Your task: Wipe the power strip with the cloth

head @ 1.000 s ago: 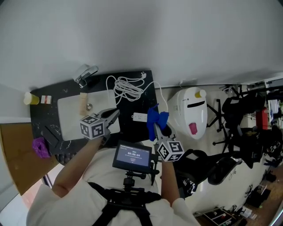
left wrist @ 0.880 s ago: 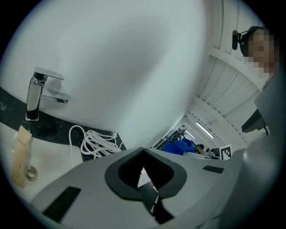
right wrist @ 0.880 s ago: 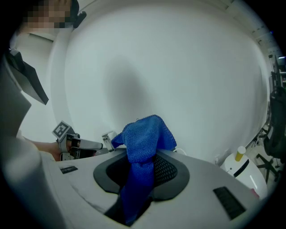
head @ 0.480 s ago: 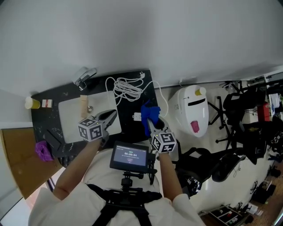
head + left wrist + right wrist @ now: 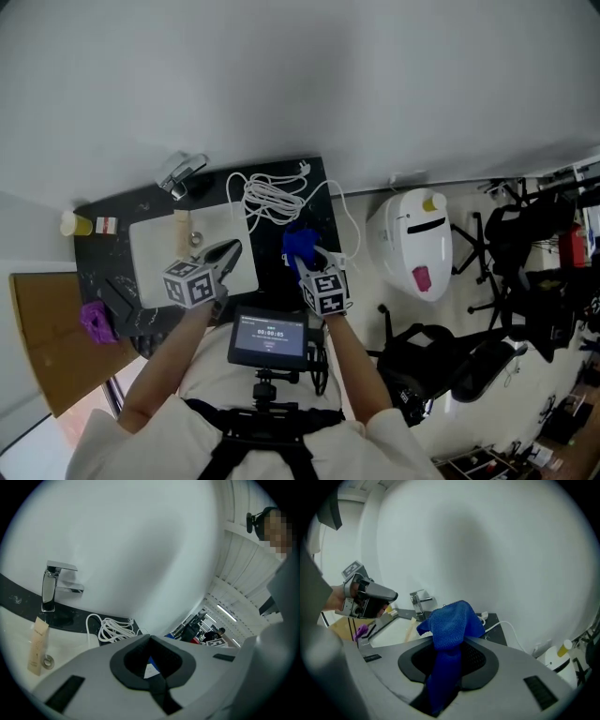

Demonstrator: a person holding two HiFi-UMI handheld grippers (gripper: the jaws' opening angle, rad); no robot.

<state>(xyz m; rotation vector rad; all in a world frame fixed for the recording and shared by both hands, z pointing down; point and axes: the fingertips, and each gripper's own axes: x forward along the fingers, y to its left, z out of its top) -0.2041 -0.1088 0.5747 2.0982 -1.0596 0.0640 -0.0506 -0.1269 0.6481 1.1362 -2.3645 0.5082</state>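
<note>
My right gripper [image 5: 308, 262] is shut on a blue cloth [image 5: 299, 245], which bunches out of the jaws in the right gripper view [image 5: 451, 623]. In the head view the cloth hangs over the dark counter [image 5: 266, 246] where the white power strip lay, and the strip is hidden beneath it. The strip's white cord [image 5: 274, 196] lies coiled at the back of the counter. My left gripper [image 5: 231, 250] hovers over the sink's right edge, shut and holding nothing. Through its jaw opening [image 5: 150, 666] only a scrap of white and blue shows.
A white sink basin [image 5: 156, 246] holds a beige tube [image 5: 181, 226]. A chrome faucet [image 5: 183, 172] stands behind it. A yellow cup [image 5: 73, 224] and a purple object [image 5: 95, 321] sit at the left. A white appliance [image 5: 418, 249] stands right of the counter.
My right gripper has carried the blue cloth left, from the counter's right edge to over the power strip, which is now covered. The left gripper has barely moved.
</note>
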